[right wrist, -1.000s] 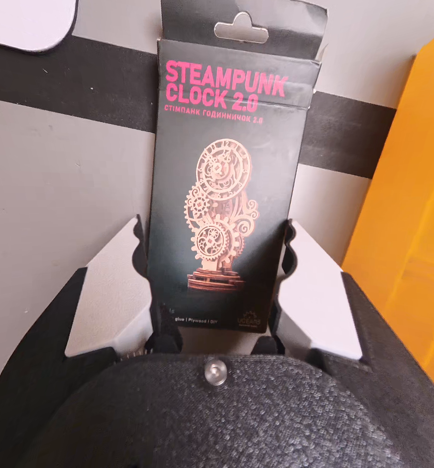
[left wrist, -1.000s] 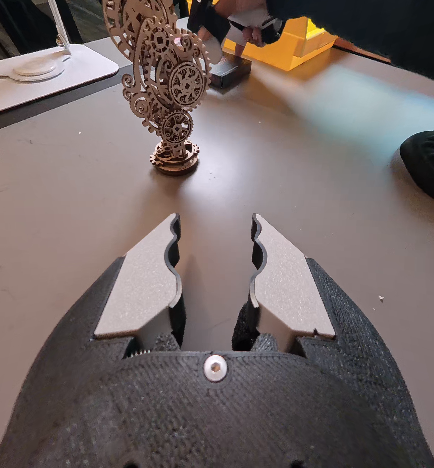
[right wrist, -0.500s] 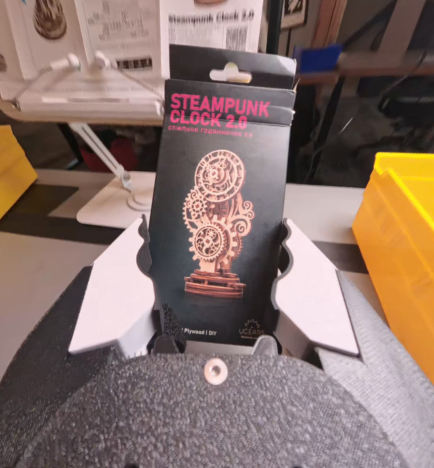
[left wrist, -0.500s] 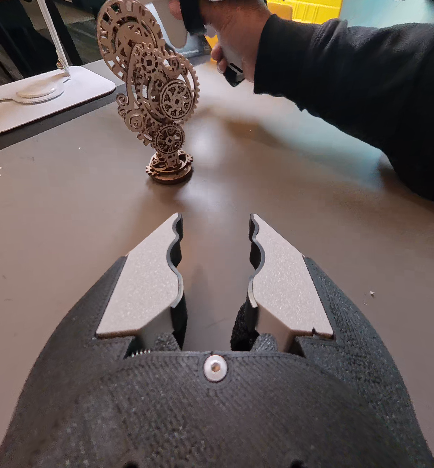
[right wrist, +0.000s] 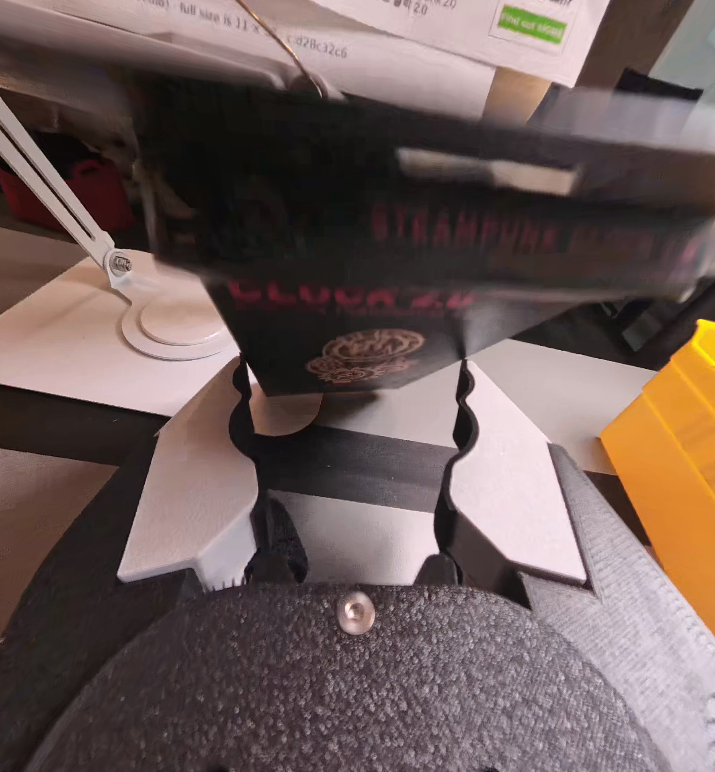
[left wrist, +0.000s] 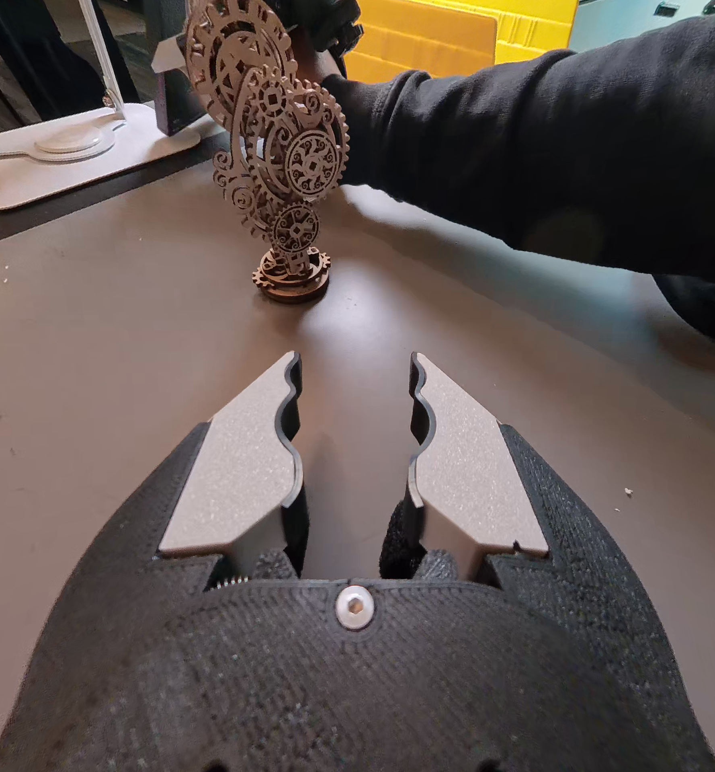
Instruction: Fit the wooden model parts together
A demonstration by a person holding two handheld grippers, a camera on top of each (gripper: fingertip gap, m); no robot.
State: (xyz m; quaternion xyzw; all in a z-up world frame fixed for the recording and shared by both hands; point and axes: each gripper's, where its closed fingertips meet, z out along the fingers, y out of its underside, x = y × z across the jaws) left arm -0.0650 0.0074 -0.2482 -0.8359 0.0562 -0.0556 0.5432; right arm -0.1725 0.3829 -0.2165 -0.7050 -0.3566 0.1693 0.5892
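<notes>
Nearest in the left wrist view, the left gripper (left wrist: 355, 363) hangs low over the grey table (left wrist: 96, 355) with its two fingers apart and nothing between them, only bare tabletop showing in the gap. Straight ahead and slightly to the left of that gap stands the wooden model (left wrist: 280, 158), a tall clock of gears on a round base. Its long axis is upright, and it is well apart from the fingertips. The relation that matters is this: the model lies dead ahead of the left fingers and across the line of their approach, so the left gripper seems better placed to reach it, probably low at the base or the narrow stem. Behind the model a dark sleeve (left wrist: 535, 158) crosses from the right. In the right wrist view the right gripper (right wrist: 353, 376) stands wide apart at the fingertips. The black box (right wrist: 347, 292) is blurred and tipped, with its lower corner between the tips. Its right edge meets the right finger (right wrist: 466, 376), while a gap shows on the left, so the box does not look clamped. Farther back stand a white stand base (right wrist: 76, 334) and a yellow bin (right wrist: 681, 459).
</notes>
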